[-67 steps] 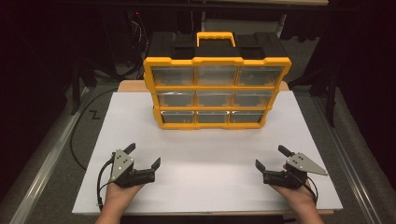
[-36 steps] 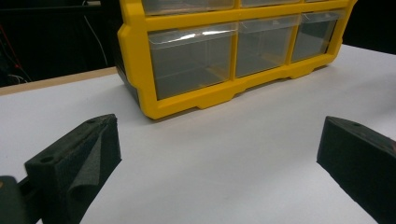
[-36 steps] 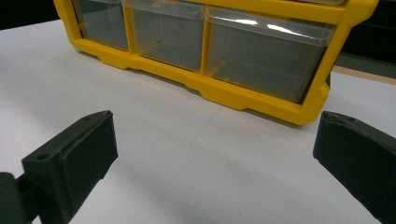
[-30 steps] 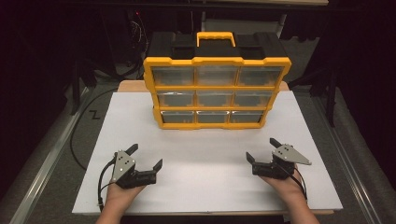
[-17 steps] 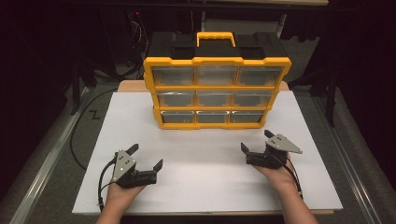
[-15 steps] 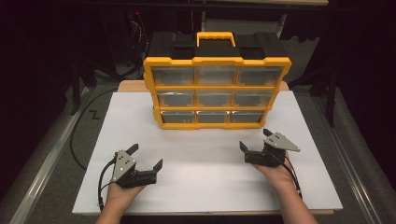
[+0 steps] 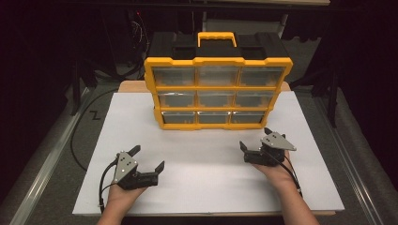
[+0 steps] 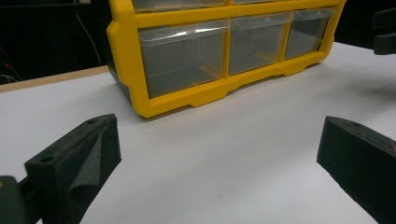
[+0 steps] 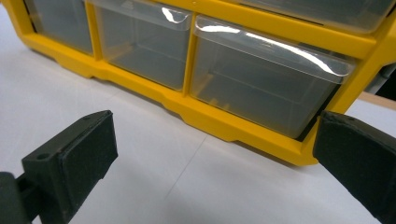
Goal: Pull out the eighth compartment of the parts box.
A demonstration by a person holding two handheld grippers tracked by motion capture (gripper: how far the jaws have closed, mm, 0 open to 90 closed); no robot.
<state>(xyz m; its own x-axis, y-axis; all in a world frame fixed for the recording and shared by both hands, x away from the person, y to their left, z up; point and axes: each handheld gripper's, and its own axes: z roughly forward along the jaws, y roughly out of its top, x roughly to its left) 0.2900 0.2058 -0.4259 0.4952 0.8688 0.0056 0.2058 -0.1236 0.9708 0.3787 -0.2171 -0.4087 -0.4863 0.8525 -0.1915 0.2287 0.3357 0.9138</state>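
White table (image 7: 202, 159), yellow drawer cabinet (image 7: 217, 89)

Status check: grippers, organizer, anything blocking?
Left gripper open, empty, near table edge. Right gripper open, empty, close to organizer, facing bottom right drawer. All drawers look shut. Nothing between them on the table.

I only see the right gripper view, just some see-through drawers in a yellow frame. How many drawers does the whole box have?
Observer: Nine, in three rows of three, all in one yellow organizer.
Operator: Can you carry it?
Observer: It looks that way. There is a yellow handle on top.
Operator: Where's my other gripper?
Observer: The left gripper is open, holding nothing. It sits near the person's edge of the table, farther from the organizer than the right gripper.
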